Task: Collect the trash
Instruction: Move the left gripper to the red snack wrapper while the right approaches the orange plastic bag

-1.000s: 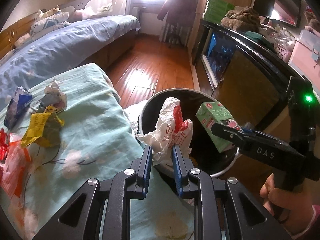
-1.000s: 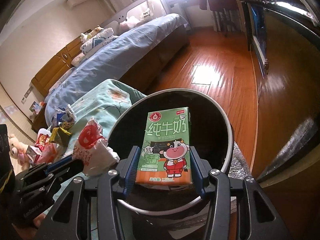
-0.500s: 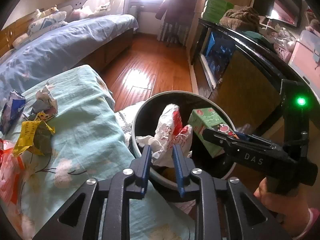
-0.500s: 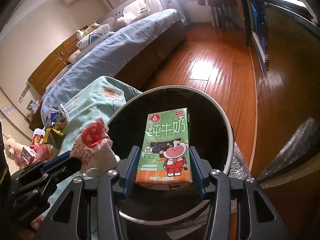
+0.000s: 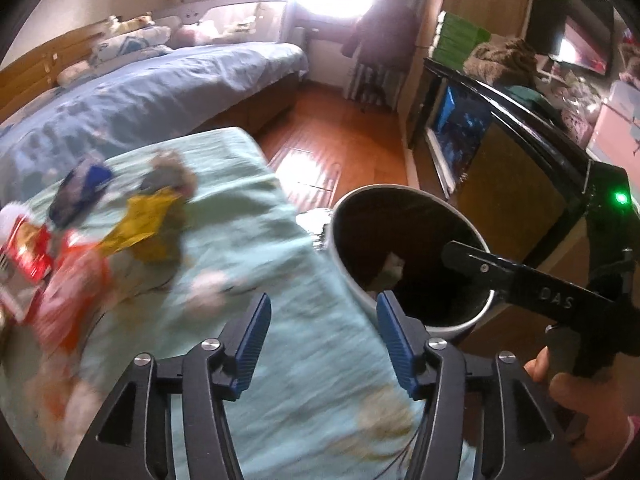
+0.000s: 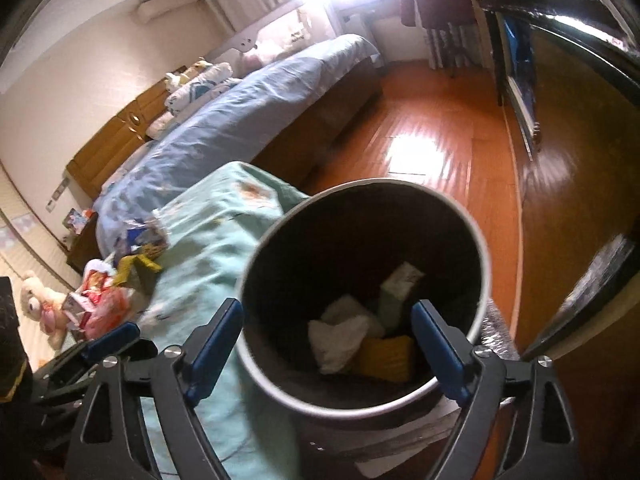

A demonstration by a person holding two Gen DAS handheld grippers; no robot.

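A bedroom with a glossy wooden floor (image 6: 432, 128) and a bright window at the far end. A long bed (image 5: 152, 92) under a blue cover runs along one wall; a dark cabinet (image 5: 508, 148) with a reflective front lines the other. Nearest the cameras lies a surface draped in a pale green cloth (image 5: 256, 248) — what is underneath cannot be told. Toward its far left part sits a blurred cluster of wrappers (image 5: 80, 232): red, orange, yellow and blue.

A round trash bin (image 6: 476, 236) with a light rim and dark inside stands on the floor, touching the cloth's right edge. In it lie a crumpled white paper (image 6: 340, 336), a pale green carton (image 6: 400, 288) tilted on end and something yellow (image 6: 388, 356).

The left hand-held gripper (image 5: 322, 340) hangs over the cloth's right edge, just beside the bin's rim; its jaws are opening and nothing is between them. The right hand-held gripper (image 6: 326, 348) hovers directly above the bin — its jaws are opening wide too, gripping nothing, with the dropped trash well below them. In the left wrist view a hand (image 5: 580, 396) holds its handle.
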